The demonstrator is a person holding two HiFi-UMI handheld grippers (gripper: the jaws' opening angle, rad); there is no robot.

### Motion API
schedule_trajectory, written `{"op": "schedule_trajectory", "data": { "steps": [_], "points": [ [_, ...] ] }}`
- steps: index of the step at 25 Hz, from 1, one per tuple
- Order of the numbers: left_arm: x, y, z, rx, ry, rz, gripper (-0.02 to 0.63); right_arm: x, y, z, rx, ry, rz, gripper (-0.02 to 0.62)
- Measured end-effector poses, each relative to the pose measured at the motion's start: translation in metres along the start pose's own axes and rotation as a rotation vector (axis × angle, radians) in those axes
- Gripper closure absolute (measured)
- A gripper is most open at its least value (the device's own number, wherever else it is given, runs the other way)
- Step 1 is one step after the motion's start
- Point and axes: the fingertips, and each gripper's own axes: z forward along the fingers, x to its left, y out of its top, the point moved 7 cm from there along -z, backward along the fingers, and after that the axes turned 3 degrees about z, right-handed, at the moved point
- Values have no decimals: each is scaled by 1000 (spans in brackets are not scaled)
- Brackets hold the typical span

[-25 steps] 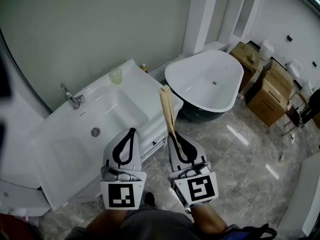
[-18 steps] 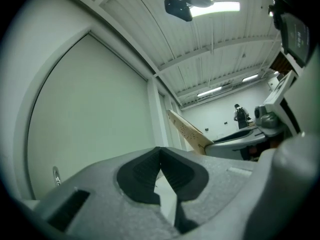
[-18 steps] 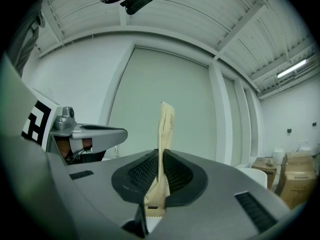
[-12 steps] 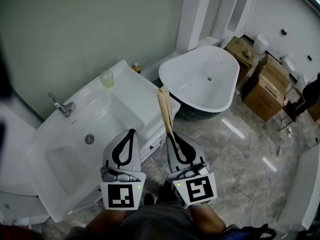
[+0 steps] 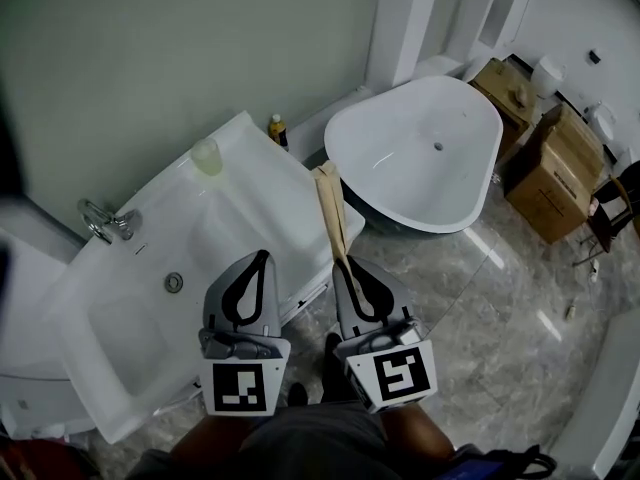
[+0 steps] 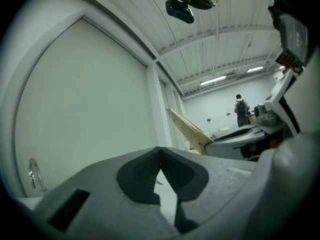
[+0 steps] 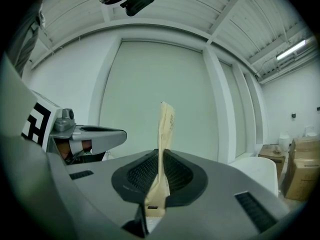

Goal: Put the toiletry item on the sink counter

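Right gripper point(image 5: 341, 265) was seen clamped on the toiletry item, a flat tan paper packet point(image 5: 329, 206). In the right gripper view the packet's lower end was pinched edge-on between the ribbed pads point(image 7: 177, 171), with no gap either side. Most of its length stuck out past the jaw tips, roughly in line with them and leaning slightly left. Small print was visible near its top end, too small to be read.

Left gripper point(image 5: 262, 258) was held just beside the right one and roughly parallel to it. Its jaws were closed tip to tip in the left gripper view, with nothing between them.

In the head view the packet was held in the air off the grippers' front. Its far end was seen against the right front edge of the white sink counter point(image 5: 285, 183). No contact with the counter could be confirmed from any view.

On the counter:
- A rectangular basin point(image 5: 140, 308) was set in it, with a drain point(image 5: 174, 282).
- A chrome faucet point(image 5: 101, 221) was at the back left.
- A pale translucent cup point(image 5: 207, 156) was at the back edge.
- A small bottle with a yellow cap point(image 5: 277, 128) was seen past the back right corner. Whether it stood on the counter or behind it could not be told.

A white freestanding bathtub point(image 5: 420, 158) was to the right of the counter, on a marble floor point(image 5: 480, 318). Cardboard boxes point(image 5: 555, 173) were beyond the tub.
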Motion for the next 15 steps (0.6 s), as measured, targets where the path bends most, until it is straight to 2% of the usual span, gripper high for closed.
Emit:
{"op": "schedule_trajectory", "data": {
  "steps": [7, 15],
  "points": [
    [-5, 18, 51, 12, 91, 17, 595, -51, 18, 37, -18, 91, 5, 559],
    [4, 39, 83, -14, 205, 47, 595, -77, 40, 80, -62, 207, -24, 560]
  ]
}}
